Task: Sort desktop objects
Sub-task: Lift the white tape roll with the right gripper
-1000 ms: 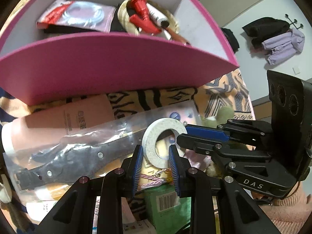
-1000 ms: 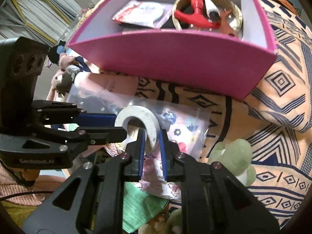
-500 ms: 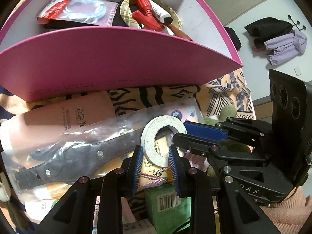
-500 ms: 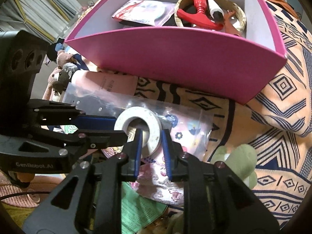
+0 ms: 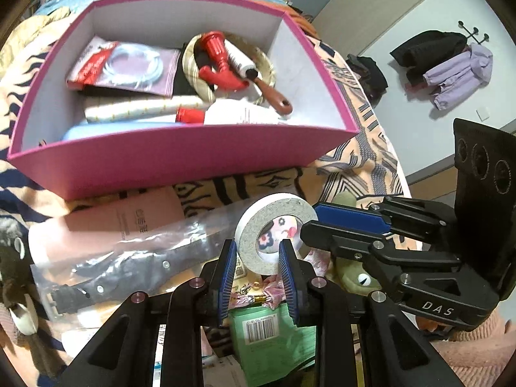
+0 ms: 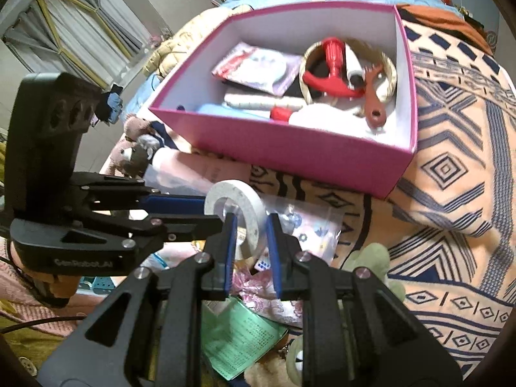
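Note:
A white roll of tape (image 5: 258, 245) stands on edge between the blue pads of my left gripper (image 5: 258, 267), which is shut on it and holds it above the clutter. In the right wrist view the same roll (image 6: 248, 216) sits between the pads of my right gripper (image 6: 250, 238), whose jaws stand slightly apart from the roll's faces. The pink box (image 5: 180, 158) lies just beyond, holding a red tool, a brush, tubes and a packet. It also shows in the right wrist view (image 6: 290, 148).
Under the grippers lie a bagged black strap (image 5: 122, 267), a pink tube (image 5: 129, 219), a green packet (image 5: 267, 325), a sticker bag (image 6: 306, 225) and a green plush frog (image 6: 374, 254). A patterned orange blanket (image 6: 451, 177) covers the surface.
Both grippers have risen with the tape roll, so the box's inside now shows from above. The right jaws have opened a little around the roll.

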Tool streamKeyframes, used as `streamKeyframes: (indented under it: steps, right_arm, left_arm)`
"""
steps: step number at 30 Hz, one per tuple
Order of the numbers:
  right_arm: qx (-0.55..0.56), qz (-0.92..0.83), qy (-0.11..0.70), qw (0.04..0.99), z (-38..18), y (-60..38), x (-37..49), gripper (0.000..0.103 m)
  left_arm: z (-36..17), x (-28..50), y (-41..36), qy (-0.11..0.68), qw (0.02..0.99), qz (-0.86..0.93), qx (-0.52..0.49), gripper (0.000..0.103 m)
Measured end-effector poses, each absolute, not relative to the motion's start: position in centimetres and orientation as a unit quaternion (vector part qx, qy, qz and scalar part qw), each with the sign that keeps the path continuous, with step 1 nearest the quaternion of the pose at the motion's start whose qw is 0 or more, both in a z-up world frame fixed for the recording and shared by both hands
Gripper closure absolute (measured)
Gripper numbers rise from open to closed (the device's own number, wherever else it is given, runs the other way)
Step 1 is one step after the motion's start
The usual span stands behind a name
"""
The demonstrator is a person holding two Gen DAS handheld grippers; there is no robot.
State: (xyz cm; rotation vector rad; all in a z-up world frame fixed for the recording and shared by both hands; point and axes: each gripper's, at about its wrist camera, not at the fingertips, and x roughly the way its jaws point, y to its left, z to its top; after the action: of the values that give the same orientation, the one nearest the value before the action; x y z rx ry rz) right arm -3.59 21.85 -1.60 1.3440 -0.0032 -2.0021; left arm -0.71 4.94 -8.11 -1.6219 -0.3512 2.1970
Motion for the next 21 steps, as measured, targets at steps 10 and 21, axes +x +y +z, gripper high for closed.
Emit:
streamKeyframes:
  steps: [10,21]
  right_arm:
    - [0.496,-0.787,-0.002,0.366,0.3,22.1,-3.6,0.081]
    - [0.472,-0.800,-0.006,0.370,2.2,22.5,-3.6,0.081]
  left_arm:
    - [-5.9,-0.9,5.0,-0.121,0.197,0.798,-0.557,0.077]
    - [-4.0,-1.4,5.1,-0.115,0.199,0.811,-0.539,0.077]
